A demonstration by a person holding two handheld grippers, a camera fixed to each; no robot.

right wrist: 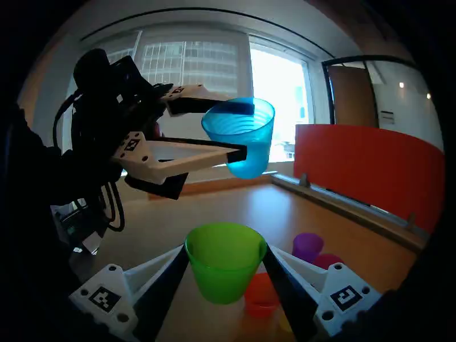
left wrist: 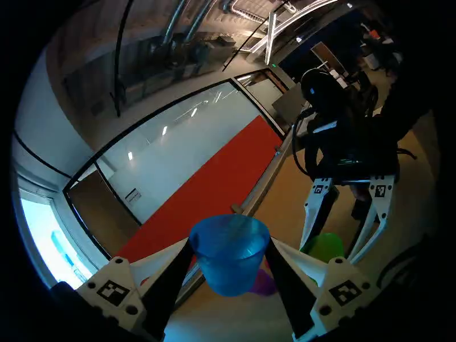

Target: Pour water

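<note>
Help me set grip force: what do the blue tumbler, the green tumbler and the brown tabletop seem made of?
Blue see-through tumbler: likely thin glossy plastic; window light passes through its wall. Green see-through tumbler: seemingly the same plastic, its wall glowing. Brown tabletop: wood or wood-look laminate, soft sheen; I cannot tell which.

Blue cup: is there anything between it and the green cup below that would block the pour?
Nothing visible does. The blue cup, held in the left gripper, hangs above the green cup in the right gripper, with open air between. The purple cup and orange cup sit lower, beside the green one.
</note>
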